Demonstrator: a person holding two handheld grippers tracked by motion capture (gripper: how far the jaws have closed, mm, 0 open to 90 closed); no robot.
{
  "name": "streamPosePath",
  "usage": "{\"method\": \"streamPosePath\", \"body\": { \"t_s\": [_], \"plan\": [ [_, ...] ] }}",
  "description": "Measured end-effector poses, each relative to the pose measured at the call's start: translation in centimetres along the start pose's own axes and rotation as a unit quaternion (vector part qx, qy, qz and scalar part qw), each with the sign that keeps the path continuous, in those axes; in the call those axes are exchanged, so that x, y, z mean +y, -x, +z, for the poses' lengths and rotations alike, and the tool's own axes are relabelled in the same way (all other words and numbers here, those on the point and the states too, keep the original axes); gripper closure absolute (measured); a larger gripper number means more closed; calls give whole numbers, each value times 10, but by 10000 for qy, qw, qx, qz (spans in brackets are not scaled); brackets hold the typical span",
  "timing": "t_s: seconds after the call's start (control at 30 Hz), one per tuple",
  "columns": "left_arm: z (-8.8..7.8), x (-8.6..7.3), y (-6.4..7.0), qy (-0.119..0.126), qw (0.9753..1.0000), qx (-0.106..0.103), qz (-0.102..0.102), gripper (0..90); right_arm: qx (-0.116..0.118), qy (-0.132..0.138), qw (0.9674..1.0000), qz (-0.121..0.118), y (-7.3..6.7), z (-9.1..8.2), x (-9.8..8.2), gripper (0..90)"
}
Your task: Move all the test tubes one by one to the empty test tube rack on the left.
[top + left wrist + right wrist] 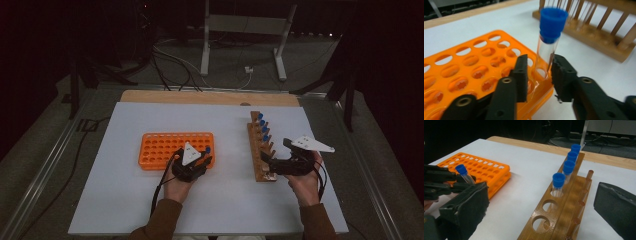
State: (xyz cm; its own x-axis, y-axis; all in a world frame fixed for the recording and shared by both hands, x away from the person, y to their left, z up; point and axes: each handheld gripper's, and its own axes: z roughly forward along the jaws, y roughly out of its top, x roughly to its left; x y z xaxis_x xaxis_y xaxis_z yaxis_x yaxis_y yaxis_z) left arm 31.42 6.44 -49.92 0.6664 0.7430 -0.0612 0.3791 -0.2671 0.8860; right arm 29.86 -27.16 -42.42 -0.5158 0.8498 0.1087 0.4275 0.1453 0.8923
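Left gripper view shows my left gripper (537,75) with its jaws set either side of a clear test tube (546,53) with a blue cap (553,23). The jaws stand narrowly apart; a thin gap shows on each side of the glass, so I am not pressing on it. The tube's foot sits in a corner hole of the orange rack (469,72), at the rack's near right corner as seen from above. Its long axis runs close to upright, leaning a little, cap end up and away from the rack.

From the high view, my left gripper (205,159) lies at the right end of the orange rack (165,147), and my right gripper (272,157) rests just beside the near end of the wooden rack (259,150), which runs near to far on the right of the worktop (125,200). In the right gripper view my right jaws stand wide with nothing between them, and four more blue-capped tubes (565,173) stand upright in the far holes of the wooden rack (559,215).

The worktop is a pale sheet over a wooden board. Beyond it the room is dark, with cables (170,65) on a grey floor and a metal frame's legs (240,40).
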Motion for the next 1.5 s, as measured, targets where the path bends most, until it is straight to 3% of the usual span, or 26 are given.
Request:
{"method": "streamPosePath", "body": {
  "t_s": [0.03,0.23,0.27,0.33,0.57,0.73,0.77,0.9,1.03,1.13,1.27,1.3,1.5],
  "plan": [
    [-3,1,-1,61,10000,1,-30,600,12,-4,10000,10,0,0,0,1],
    [-18,5,-8,327,9990,-125,-272,540,25,-7,10000,28,1,1,0,1],
    [-21,7,-10,353,9988,-118,-312,479,29,-3,10000,25,1,1,0,1],
    [-28,9,-14,424,9983,-116,-376,464,19,1,10000,17,1,0,1,1],
    [-56,21,-28,597,9966,149,-549,269,14,-17,10000,1,5,2,5,17],
    [-72,25,-35,622,9956,209,-672,127,-50,-46,9999,-91,8,4,12,61],
    [-74,25,-36,593,9957,238,-678,57,-76,-24,9999,-108,10,5,16,76],
    [-81,22,-39,594,9954,264,-709,13,-127,-38,9998,-173,12,8,21,101],
    [-83,22,-43,606,9950,313,-723,9,-106,-176,9995,-244,15,17,21,185],
    [-86,22,-45,652,9944,340,-764,9,-81,-427,9988,-239,18,30,13,351],
    [-89,21,-47,685,9935,462,-778,9,-162,-594,9976,-330,20,39,8,455],
    [-90,21,-48,703,9933,456,-796,9,-205,-649,9967,-432,20,45,5,540],
    [-93,22,-49,782,9920,410,-897,9,-182,-687,9962,-497,21,56,3,694]
  ]
}}
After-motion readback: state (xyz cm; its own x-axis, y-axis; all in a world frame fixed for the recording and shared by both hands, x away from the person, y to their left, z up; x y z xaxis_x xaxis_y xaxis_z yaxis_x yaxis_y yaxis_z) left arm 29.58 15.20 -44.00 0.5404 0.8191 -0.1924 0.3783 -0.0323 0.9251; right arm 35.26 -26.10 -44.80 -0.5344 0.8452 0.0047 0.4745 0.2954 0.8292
